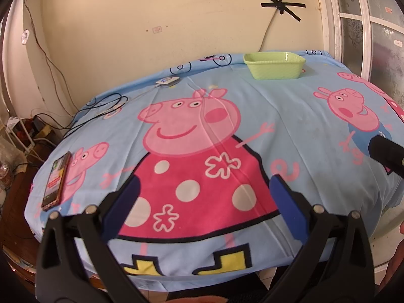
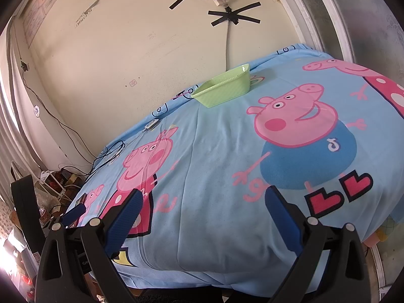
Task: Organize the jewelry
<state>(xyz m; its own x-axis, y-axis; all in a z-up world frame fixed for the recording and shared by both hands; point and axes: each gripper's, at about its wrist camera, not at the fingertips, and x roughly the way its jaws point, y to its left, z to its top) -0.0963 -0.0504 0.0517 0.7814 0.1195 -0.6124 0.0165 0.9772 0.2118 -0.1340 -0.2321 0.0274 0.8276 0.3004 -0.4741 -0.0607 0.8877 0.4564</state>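
A blue cartoon-pig cloth (image 1: 290,116) covers the table in front of a cream wall. I see my left gripper (image 1: 204,202) at the bottom of its frame, spread wide with nothing between the blue pads. My right gripper (image 2: 202,214) is likewise wide and empty. The green tray (image 1: 274,65) sits at the table's far edge, upper centre-right. A phone (image 1: 56,180) lies at left; I can't make out any jewelry.

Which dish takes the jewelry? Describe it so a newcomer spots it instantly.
Start at the table under the blue cartoon-pig cloth and look to its far edge by the cream wall. The green dish stands there below the black tape cross: the only pale green, rectangular container on the cloth.
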